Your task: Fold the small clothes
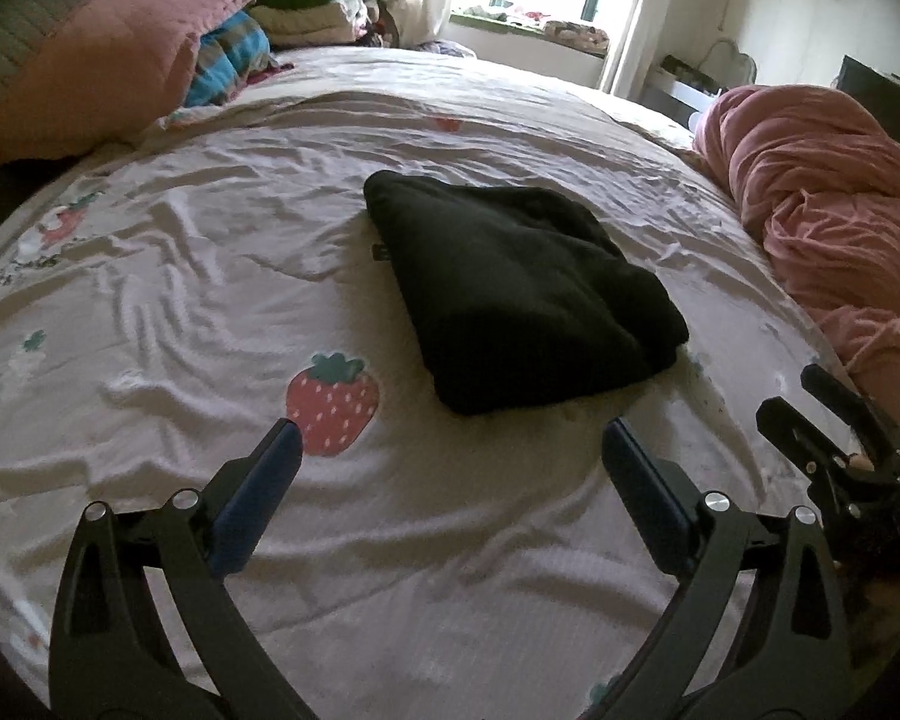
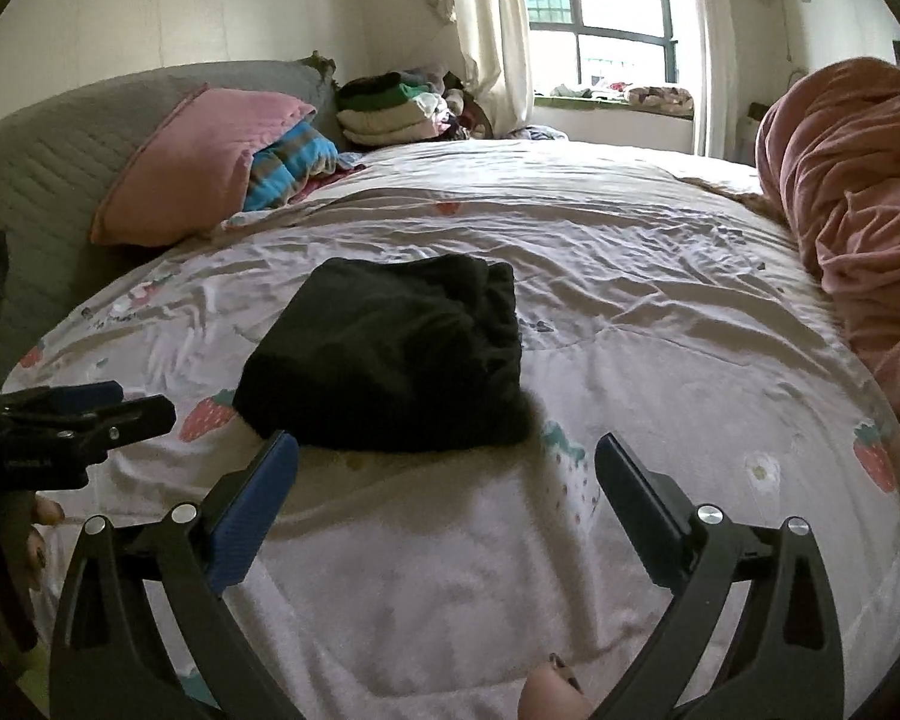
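A dark folded garment [image 1: 516,294] lies flat on the strawberry-print bedsheet [image 1: 210,276], a thick neat bundle. In the left wrist view my left gripper [image 1: 450,438] hovers just short of its near edge, jaws wide open with nothing between the blue pads [image 1: 258,498]. The right gripper's black frame [image 1: 834,438] shows at the right edge. In the right wrist view the same garment [image 2: 390,354] lies ahead and slightly left. My right gripper [image 2: 447,450] stands open and empty just before it. The left gripper [image 2: 78,414] appears at the left edge of that view.
A pink pillow [image 1: 96,66] and a blue striped cloth [image 1: 234,54] lie at the head of the bed. A stack of folded clothes [image 1: 306,6] sits beyond them. A bunched pink blanket [image 1: 828,204] fills the right side. A window [image 2: 606,6] is behind.
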`<state>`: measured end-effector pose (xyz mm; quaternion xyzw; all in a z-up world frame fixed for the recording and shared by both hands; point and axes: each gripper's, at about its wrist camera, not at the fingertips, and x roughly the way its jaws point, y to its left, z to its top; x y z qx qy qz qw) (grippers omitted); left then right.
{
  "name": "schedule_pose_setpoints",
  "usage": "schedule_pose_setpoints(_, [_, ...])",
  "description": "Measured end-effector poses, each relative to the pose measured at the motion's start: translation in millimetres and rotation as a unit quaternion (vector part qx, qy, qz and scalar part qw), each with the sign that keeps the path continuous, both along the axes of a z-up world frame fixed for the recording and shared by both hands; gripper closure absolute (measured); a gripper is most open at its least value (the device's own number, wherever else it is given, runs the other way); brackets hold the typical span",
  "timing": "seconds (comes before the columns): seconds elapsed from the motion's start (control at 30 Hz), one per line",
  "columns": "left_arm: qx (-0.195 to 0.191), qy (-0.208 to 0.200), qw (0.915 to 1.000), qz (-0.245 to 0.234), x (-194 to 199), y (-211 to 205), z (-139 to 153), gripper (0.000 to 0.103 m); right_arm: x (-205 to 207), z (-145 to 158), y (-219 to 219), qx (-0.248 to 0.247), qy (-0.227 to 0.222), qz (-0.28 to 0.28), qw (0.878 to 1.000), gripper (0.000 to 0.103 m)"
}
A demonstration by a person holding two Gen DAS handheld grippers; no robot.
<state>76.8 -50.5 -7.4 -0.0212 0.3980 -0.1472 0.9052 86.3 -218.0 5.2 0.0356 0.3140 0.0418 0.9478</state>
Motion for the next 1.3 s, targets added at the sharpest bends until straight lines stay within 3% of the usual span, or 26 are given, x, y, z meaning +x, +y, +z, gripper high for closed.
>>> schedule_pose_setpoints(0.4, [-0.003, 0.008, 0.9999, 0.012, -35.3, 16.8, -18.5, 0.01, -35.6, -22.8, 26.9, -0.028, 0.016, -0.024, 0.999, 0.005])
schedule_pose_setpoints(1.3, [0.015, 0.005, 0.9995, 0.028, -43.8, 19.7, -16.3, 0.009, -41.8, -24.9, 30.5, -0.032, 0.037, -0.032, 0.998, 0.005])
